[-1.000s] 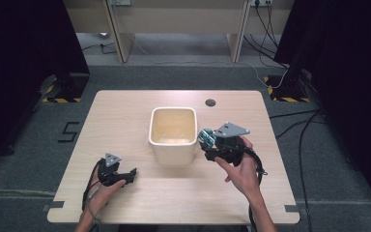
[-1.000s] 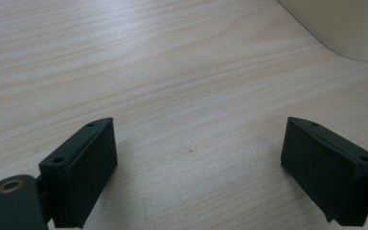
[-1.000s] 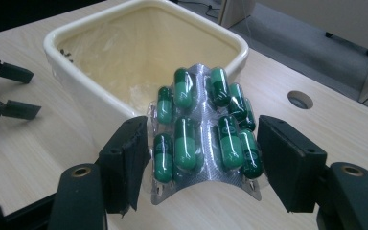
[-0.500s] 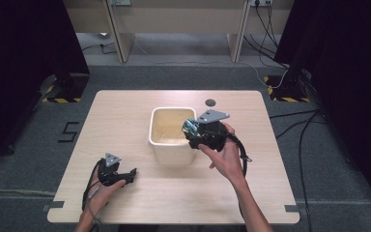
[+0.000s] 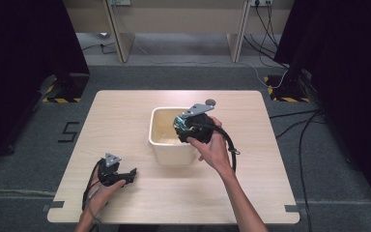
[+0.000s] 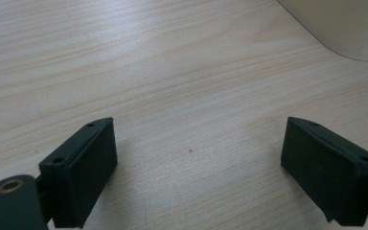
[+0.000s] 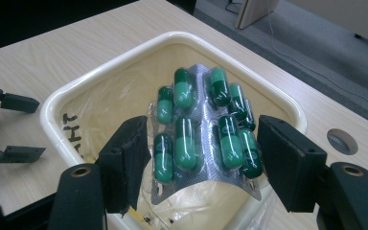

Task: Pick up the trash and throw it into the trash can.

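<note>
Green capsules in a silver blister pack sat between the jaws of the right hand-held gripper, which grasped the pack by its two side edges, the foil bowed upward between them. In the right gripper view the pack hung over the open mouth of a cream plastic tub with a clear bag lining its bottom and dark writing on its inner wall at 9 o'clock. From the high view the tub stood near the middle of the pale wooden surface, and the right hand-held gripper was held over the tub's rim at 3 o'clock by the person's right hand. The left hand-held gripper rested low on the surface at about 7 o'clock from the tub, well apart from it, in the left hand. In the left gripper view its jaws stood wide apart, released, with bare wood between them. A small dark round disc lay in the surface at 1 o'clock from the tub.
</note>
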Motion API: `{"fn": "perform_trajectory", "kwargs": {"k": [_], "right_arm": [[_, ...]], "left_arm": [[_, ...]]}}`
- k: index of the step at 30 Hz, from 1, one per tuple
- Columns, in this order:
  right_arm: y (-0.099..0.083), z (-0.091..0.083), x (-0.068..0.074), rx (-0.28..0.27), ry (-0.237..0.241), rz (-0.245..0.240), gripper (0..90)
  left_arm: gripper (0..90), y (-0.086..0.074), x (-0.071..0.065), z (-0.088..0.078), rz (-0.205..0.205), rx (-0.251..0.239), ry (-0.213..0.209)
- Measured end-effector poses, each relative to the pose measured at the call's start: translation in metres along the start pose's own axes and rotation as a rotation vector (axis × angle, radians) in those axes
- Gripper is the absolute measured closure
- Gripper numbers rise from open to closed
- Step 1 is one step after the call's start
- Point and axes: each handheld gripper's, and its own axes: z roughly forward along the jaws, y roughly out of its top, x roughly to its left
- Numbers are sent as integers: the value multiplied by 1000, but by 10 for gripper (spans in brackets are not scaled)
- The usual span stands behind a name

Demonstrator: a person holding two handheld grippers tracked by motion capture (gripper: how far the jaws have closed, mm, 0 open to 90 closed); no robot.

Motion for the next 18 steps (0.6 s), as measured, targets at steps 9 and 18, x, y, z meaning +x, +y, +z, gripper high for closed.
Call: {"fn": "perform_trajectory", "kwargs": {"k": [9,18], "right_arm": [[5,20,-3,23,1,13,367],[9,40,-2,64,18,22,365]], "left_arm": [[112,0,0,0,0,0,0],[112,0,0,0,0,0,0]]}}
